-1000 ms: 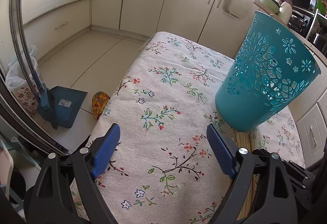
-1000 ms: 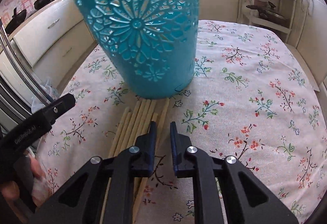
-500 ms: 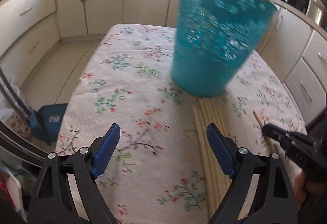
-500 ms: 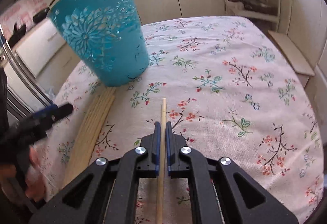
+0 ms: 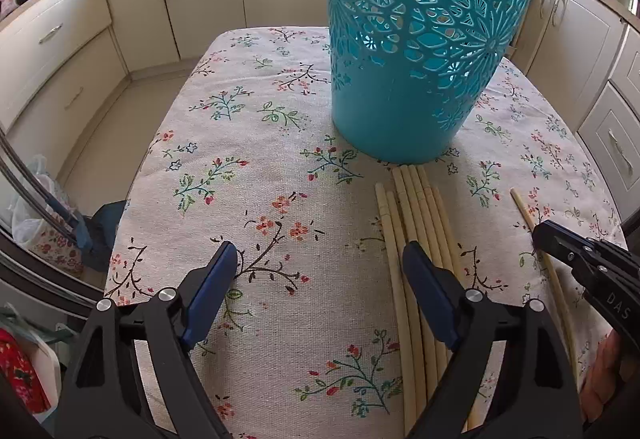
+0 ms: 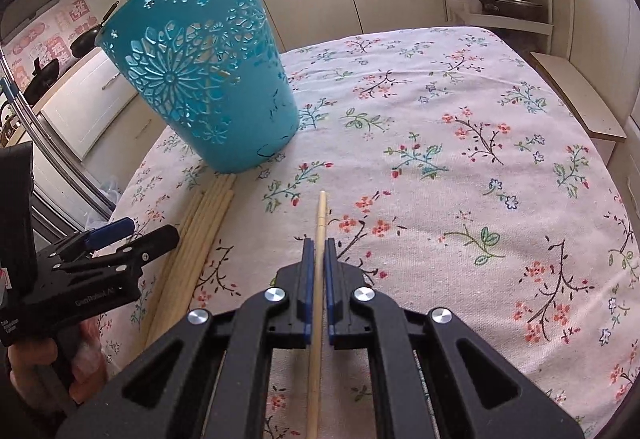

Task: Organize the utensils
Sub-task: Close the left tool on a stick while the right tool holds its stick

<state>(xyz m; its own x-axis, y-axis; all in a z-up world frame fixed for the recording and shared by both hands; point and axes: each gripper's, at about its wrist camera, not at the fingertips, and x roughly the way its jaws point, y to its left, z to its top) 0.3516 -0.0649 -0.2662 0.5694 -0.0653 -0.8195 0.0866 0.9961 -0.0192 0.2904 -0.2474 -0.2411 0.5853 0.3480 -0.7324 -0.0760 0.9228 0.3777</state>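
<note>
1. My right tool (image 6: 318,259) is pinched nearly closed on one chopstick (image 6: 320,223). The stick runs lengthwise between the pads, tip sticking out ahead, apparently lifted off the worktop (image 6: 460,143).
2. My left tool (image 5: 320,271) is spread wide and holding nothing. It hovers over the floral cloth, with its right finger above the loose pile.
3. The teal basket (image 5: 408,71) stands upright on the worktop, up and to the left of my right tool, well apart from the held stick.
4. The chopstick pile (image 5: 416,223) lies flat, far ends almost touching the basket base.
5. Progress, my read: early. One stick picked, not yet dropped in. Roughly six are visible on the cloth, all to be moved.
6. Through the basket cutouts in the right wrist view I see pale shapes that may be sticks already inside. Can't confirm; could be the cabinets behind.
7. Hidden: the basket rim is cropped in the left wrist view, so there's no look inside. Near ends of the pile are covered by my left tool's body, so the count is unsure.
8. The rear of the held stick runs out of frame, so I can't tell the grip point along its length.
</note>
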